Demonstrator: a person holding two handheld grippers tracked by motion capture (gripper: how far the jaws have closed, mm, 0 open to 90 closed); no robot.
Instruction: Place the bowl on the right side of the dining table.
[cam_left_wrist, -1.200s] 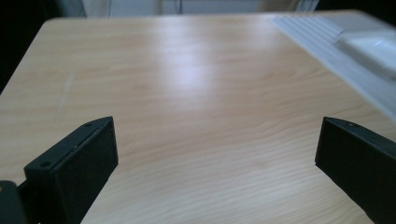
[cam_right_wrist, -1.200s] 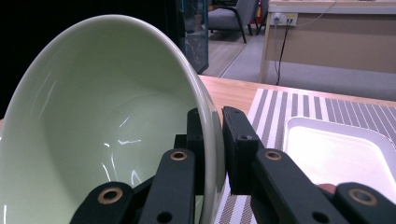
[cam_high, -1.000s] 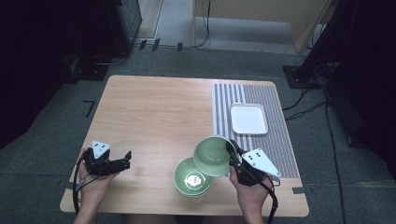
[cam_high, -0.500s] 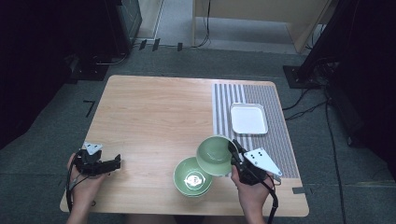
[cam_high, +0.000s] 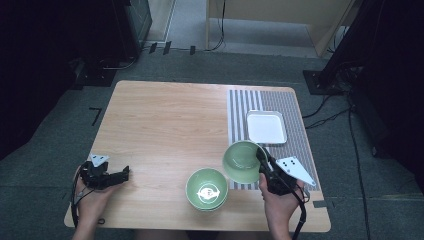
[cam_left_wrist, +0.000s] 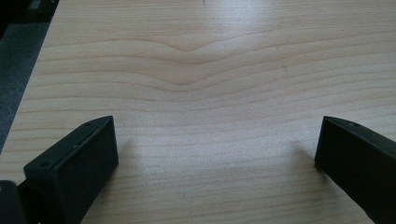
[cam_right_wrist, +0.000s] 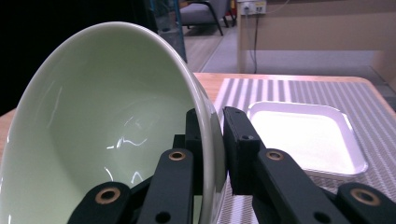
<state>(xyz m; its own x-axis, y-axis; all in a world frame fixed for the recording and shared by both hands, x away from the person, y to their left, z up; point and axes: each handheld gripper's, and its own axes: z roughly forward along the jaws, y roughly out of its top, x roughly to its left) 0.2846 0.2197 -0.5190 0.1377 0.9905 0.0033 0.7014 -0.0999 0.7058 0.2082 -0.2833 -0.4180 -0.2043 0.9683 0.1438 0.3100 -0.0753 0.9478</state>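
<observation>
Holding a green bowl (cam_high: 243, 161) by its rim with my right gripper (cam_high: 265, 162), one jaw inside the wall and one outside, pressed together on the ceramic; the right gripper view shows the pinch plainly (cam_right_wrist: 212, 140), with the bowl (cam_right_wrist: 107, 130) tipped on its side, its mouth turned to that view's left. In the high view the bowl hangs tilted at the near left edge of the striped mat (cam_high: 295, 105), above the table (cam_high: 165, 125) rather than resting on it. The relation that counts: the held bowl lies up and to the right of the second green bowl (cam_high: 207, 188), which sits flat near the table's front edge with a white mark at its bottom; the two rims look nearly overlapping from above, though I can't tell whether they touch. The white square tray (cam_high: 266, 127) sits on the mat just beyond the held bowl, also visible past the jaws (cam_right_wrist: 308, 135). My guess is the bowl goes to the mat or the tray, a short carry away from me, and it needs levelling first. My left gripper (cam_high: 122, 175) is well apart at the table's near left corner, jaws spread wide over bare wood (cam_left_wrist: 210, 93), nothing between them. The right hand is plainly the nearer one.
</observation>
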